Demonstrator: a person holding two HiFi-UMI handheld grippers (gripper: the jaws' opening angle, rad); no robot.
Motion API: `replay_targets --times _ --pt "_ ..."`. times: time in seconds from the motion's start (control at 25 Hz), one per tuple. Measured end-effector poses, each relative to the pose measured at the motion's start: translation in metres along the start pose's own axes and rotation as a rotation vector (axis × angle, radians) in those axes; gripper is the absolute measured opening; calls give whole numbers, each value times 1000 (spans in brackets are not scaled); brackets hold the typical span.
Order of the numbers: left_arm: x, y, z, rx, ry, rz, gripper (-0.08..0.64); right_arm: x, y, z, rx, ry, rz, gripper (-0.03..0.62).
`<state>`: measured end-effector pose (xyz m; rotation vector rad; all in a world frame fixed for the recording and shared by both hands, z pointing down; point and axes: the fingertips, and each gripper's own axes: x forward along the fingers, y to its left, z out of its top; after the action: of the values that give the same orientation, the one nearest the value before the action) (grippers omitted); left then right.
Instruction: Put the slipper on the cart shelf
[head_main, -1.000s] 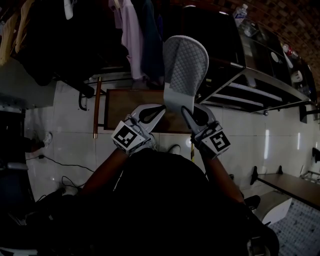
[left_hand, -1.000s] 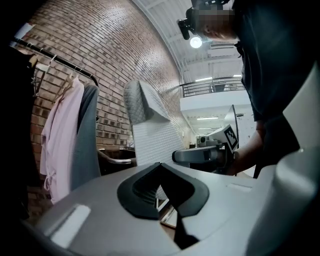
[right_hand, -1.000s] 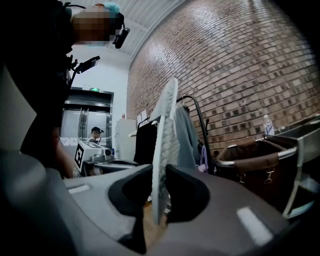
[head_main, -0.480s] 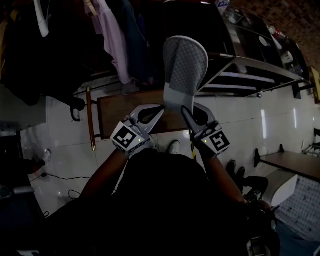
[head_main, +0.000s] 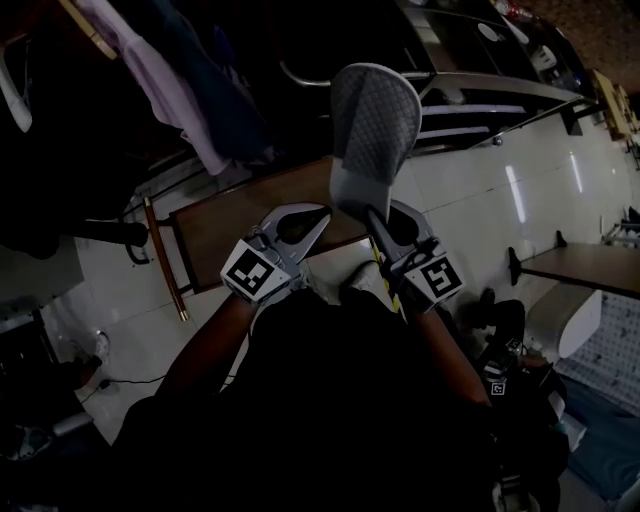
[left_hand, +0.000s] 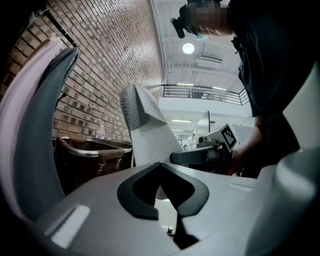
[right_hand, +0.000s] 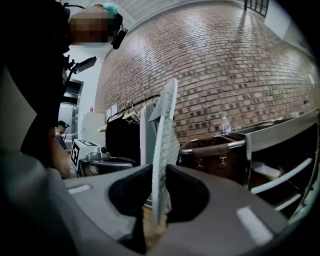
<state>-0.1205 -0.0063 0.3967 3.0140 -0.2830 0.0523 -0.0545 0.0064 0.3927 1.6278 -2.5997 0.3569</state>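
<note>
A grey quilted slipper (head_main: 375, 130) stands upright in front of me, held by its heel end. My right gripper (head_main: 375, 215) is shut on it; in the right gripper view the slipper (right_hand: 164, 145) shows edge-on between the right gripper's (right_hand: 159, 172) pads. My left gripper (head_main: 322, 212) hovers just left of the slipper with its tips together and nothing between them. In the left gripper view the slipper (left_hand: 150, 135) rises beyond the left gripper's (left_hand: 160, 165) closed tips. The metal cart's shelves (head_main: 480, 95) lie past the slipper at upper right, also at the right of the right gripper view (right_hand: 295, 150).
A wooden bench (head_main: 240, 225) sits below the grippers on the white tiled floor. Hanging clothes (head_main: 170, 80) fill the upper left. A brown fabric bin (right_hand: 215, 150) stands beside the cart. Another table (head_main: 590, 265) is at the right.
Both grippers and the slipper have swung round together and dipped a little. The bench and cart have turned and shifted in the head view. The grip on the slipper is unchanged.
</note>
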Motion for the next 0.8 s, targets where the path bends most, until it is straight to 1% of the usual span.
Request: replay_targets --times 0.16,0.32,0.52,0.64,0.8 --pt "27 -17 0 9 7 -33 0 -23 -22 1 8 -23 -30 64" --pt "62 -37 5 28 17 -41 0 -53 -52 0 19 -46 -39 64" --pt "118 -76 16 61 12 -46 0 -96 -96 -8 64 -35 7 64" --pt "152 -99 16 73 29 -39 0 -124 -121 -12 92 -30 31 64" --pt "197 -123 13 82 44 -31 0 -156 -159 -22 106 -21 59 64"
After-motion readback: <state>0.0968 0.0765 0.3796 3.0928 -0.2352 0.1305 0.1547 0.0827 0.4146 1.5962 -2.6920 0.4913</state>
